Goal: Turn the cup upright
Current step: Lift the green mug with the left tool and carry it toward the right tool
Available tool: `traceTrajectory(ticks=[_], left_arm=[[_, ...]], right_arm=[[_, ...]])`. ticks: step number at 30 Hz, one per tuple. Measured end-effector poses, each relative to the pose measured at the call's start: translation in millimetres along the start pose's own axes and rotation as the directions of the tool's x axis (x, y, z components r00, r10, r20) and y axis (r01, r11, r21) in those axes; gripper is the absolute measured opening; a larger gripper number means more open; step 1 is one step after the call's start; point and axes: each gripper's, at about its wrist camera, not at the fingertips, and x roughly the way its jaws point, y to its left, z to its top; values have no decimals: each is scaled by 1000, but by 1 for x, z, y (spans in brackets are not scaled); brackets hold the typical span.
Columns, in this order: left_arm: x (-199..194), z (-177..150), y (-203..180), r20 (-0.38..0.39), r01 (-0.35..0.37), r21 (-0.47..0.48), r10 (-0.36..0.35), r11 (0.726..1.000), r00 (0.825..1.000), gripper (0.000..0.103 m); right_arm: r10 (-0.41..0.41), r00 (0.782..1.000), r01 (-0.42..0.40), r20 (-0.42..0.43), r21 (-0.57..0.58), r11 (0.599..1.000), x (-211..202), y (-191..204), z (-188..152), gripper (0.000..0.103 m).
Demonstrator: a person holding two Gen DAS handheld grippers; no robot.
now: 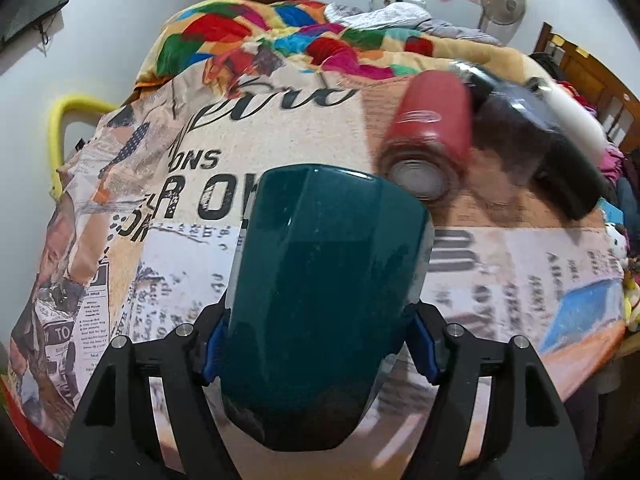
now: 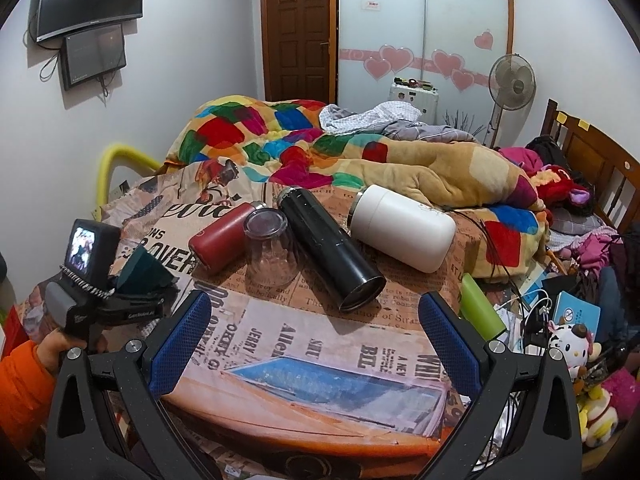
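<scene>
The left gripper (image 1: pixel 320 344) clamps the teal cup (image 1: pixel 320 300) above the tablecloth (image 2: pixel 320 340), printed "OVER". The right gripper (image 2: pixel 316 348) is spread wide and holds nothing. Bare cloth lies just nearer than the black flask (image 2: pixel 332 248).

Your room is evenly lit by soft indoor light with only faint shadows. In your left wrist view the glossy dark teal cup (image 1: pixel 320 304) carries pale streaks of glare along its upper edge, and the red cylindrical flask (image 1: pixel 430 128) and the dark bottle (image 1: pixel 532 136) beside it are smeared by motion blur. Your right wrist view is sharp. Both views bend strongly at the edges, with black corners.
</scene>
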Motion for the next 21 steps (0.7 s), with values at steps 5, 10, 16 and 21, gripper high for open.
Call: traceTrajectory(ticks=[5, 10, 16, 21], left_arm=[[-29, 4, -28, 51, 41, 47, -43, 998, 998, 71], [-47, 15, -65, 78, 95, 96, -102, 991, 992, 71], [-43, 21, -109, 66, 152, 137, -162, 979, 985, 71], [-21, 17, -141, 15, 185, 157, -190, 970, 982, 71]], right_arm=[[-2, 1000, 2, 3, 15, 1000, -2, -5, -2, 103], [-5, 1000, 5, 13, 24, 1000, -8, -10, -4, 103], [-11, 1000, 10, 22, 38, 999, -12, -21, -5, 103], [-12, 1000, 11, 17, 53, 999, -10, -31, -8, 103]])
